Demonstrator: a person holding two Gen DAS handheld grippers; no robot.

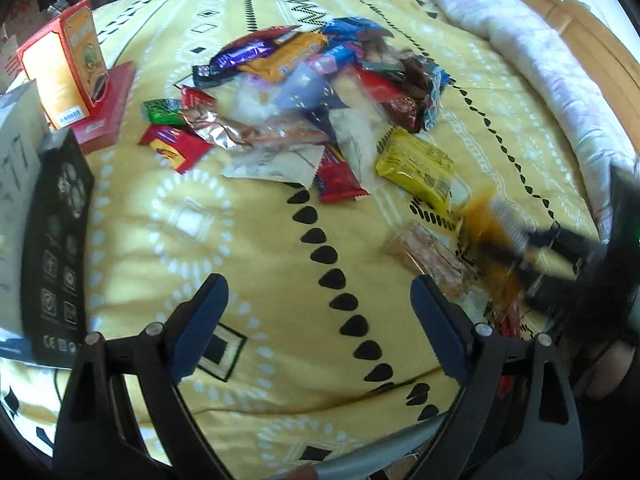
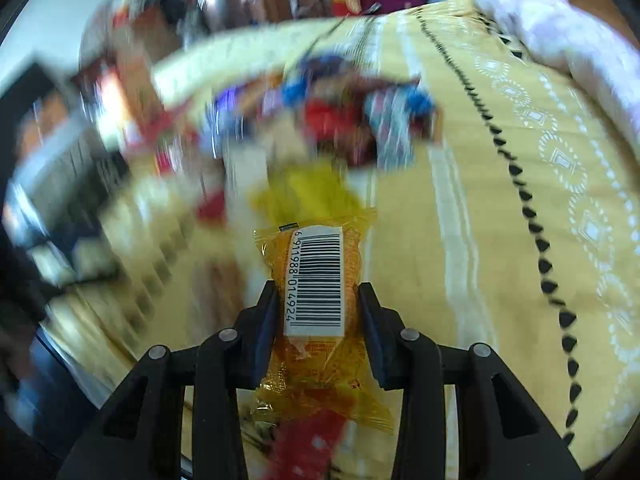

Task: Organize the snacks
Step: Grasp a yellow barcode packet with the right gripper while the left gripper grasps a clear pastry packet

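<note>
A heap of mixed snack packets (image 1: 312,92) lies on the yellow patterned bed cover (image 1: 248,240). A yellow packet (image 1: 416,168) and a clear-wrapped brown snack (image 1: 428,256) lie nearer, to the right. My left gripper (image 1: 318,284) hangs open over bare cover, with nothing between its fingers. My right gripper (image 2: 319,288) is shut on an orange see-through packet (image 2: 316,248) with a white barcode label, held above the cover. In the left wrist view that gripper (image 1: 516,248) and its orange packet (image 1: 484,220) show as a blur at the right. The heap (image 2: 328,120) is blurred in the right wrist view.
An orange and red carton (image 1: 64,64) stands on a flat red box (image 1: 108,108) at the left. A black box (image 1: 56,240) leans nearer on that side. A white quilt (image 1: 520,40) and the wooden bed frame (image 1: 580,28) run along the right.
</note>
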